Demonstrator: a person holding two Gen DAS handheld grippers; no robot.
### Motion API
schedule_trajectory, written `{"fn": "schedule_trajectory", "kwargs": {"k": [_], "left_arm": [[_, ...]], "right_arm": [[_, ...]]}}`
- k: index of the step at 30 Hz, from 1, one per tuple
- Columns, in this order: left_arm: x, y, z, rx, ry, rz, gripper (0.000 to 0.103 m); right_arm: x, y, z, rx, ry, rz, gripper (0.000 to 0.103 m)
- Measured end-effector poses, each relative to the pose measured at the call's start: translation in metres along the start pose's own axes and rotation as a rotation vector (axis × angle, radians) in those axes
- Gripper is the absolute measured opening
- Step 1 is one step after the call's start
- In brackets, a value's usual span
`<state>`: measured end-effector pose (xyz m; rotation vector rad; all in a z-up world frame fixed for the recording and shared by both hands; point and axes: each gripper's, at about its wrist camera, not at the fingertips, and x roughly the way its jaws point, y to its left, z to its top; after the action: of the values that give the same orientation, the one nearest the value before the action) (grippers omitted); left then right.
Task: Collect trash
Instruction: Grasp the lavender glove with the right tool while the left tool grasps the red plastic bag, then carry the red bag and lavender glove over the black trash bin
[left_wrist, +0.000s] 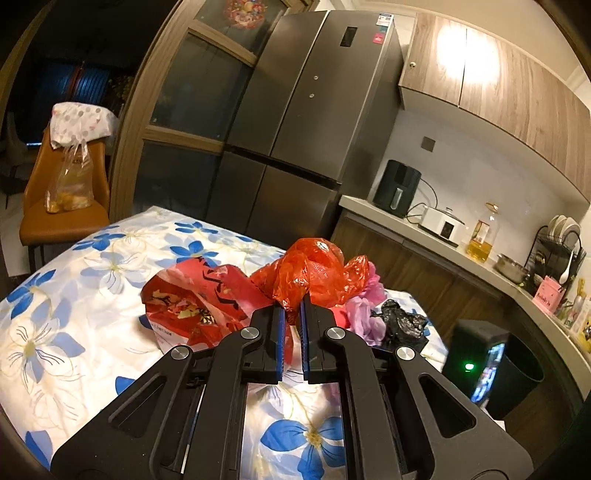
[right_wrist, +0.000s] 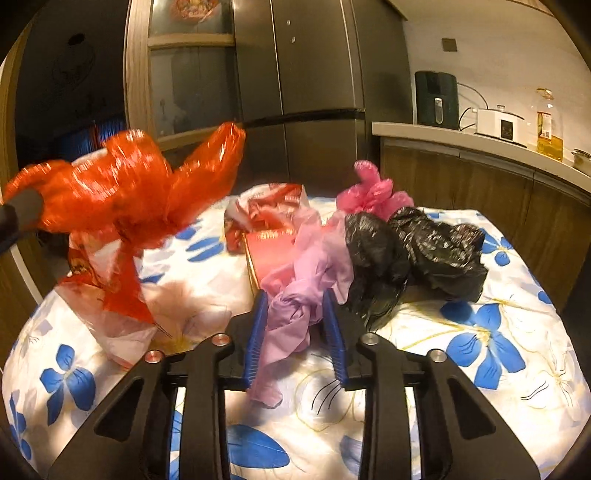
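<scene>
**A:** Item one, the largest: what is the surface, and what is on it?

**B:** I log a bench (right_wrist: 517, 369) under a white cloth with blue flowers. On it lies a pile of crumpled trash, nothing yet visibly binned. A dark bin (left_wrist: 524, 373) stands on the floor to the right of the bench in my left view; I cannot see into it.

**A:** Item two, the bags, big to small?

**B:** Red printed bag (left_wrist: 192, 306), lying flat at the left of the pile. Orange-red plastic bag (left_wrist: 314, 273), lifted off the cloth. My left gripper (left_wrist: 291, 314) has its jaws pressed nearly together, pinching the bag's lower fold. In the right view the same bag hangs blurred in the air at the left. Black plastic bag (right_wrist: 439, 251), two crumpled lumps at the right of the pile, untouched. Lilac plastic bag (right_wrist: 306, 291), twisted, lying between the jaws of my right gripper (right_wrist: 297, 325). Those jaws stand spread on either side, not yet closed on it. Pink plastic bag (right_wrist: 373, 188), smallest, at the back, just behind the black one.

**A:** Progress entry?

**B:** Early, by my judgement. One bag is in hand, one is lined up for a grasp, three more are loose on the bench. Left to do: close on the lilac bag, carry both away, come back for the red printed, black and pink ones.
</scene>
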<state>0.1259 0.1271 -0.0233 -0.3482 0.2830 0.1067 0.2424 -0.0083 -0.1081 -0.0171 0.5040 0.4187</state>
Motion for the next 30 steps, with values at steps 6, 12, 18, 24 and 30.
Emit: {"fn": "schedule_trajectory", "kwargs": {"k": [6, 12, 18, 24, 30], "left_arm": [[-0.004, -0.001, 0.002, -0.001, -0.007, -0.016, 0.006], [-0.009, -0.012, 0.003, 0.013, -0.017, -0.059, 0.006], [-0.01, -0.029, 0.0, 0.036, -0.007, -0.098, 0.006], [-0.011, -0.048, -0.005, 0.052, 0.007, -0.13, 0.006], [-0.012, -0.071, -0.009, 0.065, 0.021, -0.164, 0.005]], "right_arm": [[-0.002, -0.003, 0.001, 0.001, 0.003, 0.022, 0.007], [-0.036, -0.015, 0.006, 0.025, -0.074, 0.016, 0.006], [-0.074, -0.036, 0.013, 0.067, -0.143, 0.009, 0.005], [-0.108, -0.06, 0.014, 0.095, -0.187, -0.023, 0.005], [-0.136, -0.085, 0.009, 0.129, -0.218, -0.064, 0.005]]}}
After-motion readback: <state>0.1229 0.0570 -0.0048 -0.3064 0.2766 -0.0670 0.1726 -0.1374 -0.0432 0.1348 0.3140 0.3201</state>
